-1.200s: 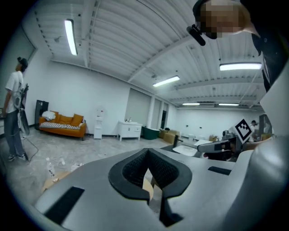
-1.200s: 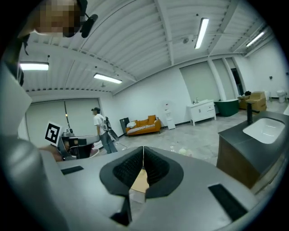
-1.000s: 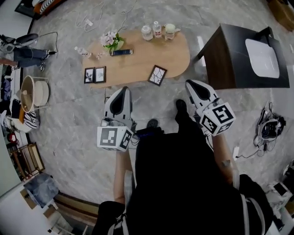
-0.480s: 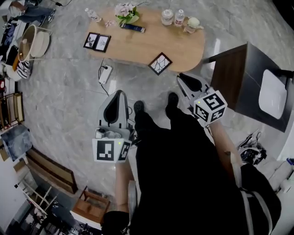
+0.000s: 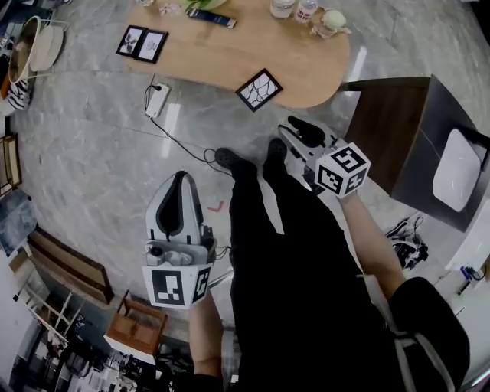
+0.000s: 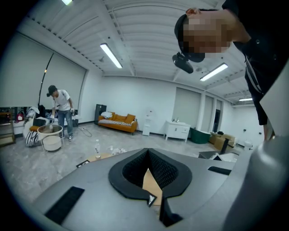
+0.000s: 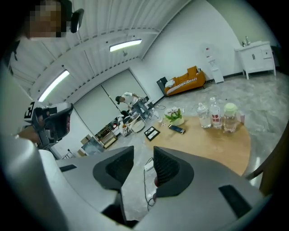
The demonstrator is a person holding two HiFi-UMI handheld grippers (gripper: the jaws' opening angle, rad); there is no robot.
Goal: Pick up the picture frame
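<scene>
Closing in: right gripper [image 5: 297, 129] jaws have just been opening, nothing between them. Left gripper [image 5: 178, 178] is clenched and empty. Picture frame [image 5: 259, 89] sits at the table's [image 5: 230, 57] near edge, still apart. Straddle one frame edge squarely before squeezing.

The head view's top edge cut off the far side of the wooden table [image 5: 230, 57], with the bottles [image 5: 282, 8] and plant [image 5: 200, 3] standing there. In the left gripper view, the body of the left gripper [image 6: 146, 153] hid nearly all of that table.

Tan table [image 5: 230, 57], black picture frame [image 5: 259, 89], grey marbled floor [image 5: 92, 153]
</scene>
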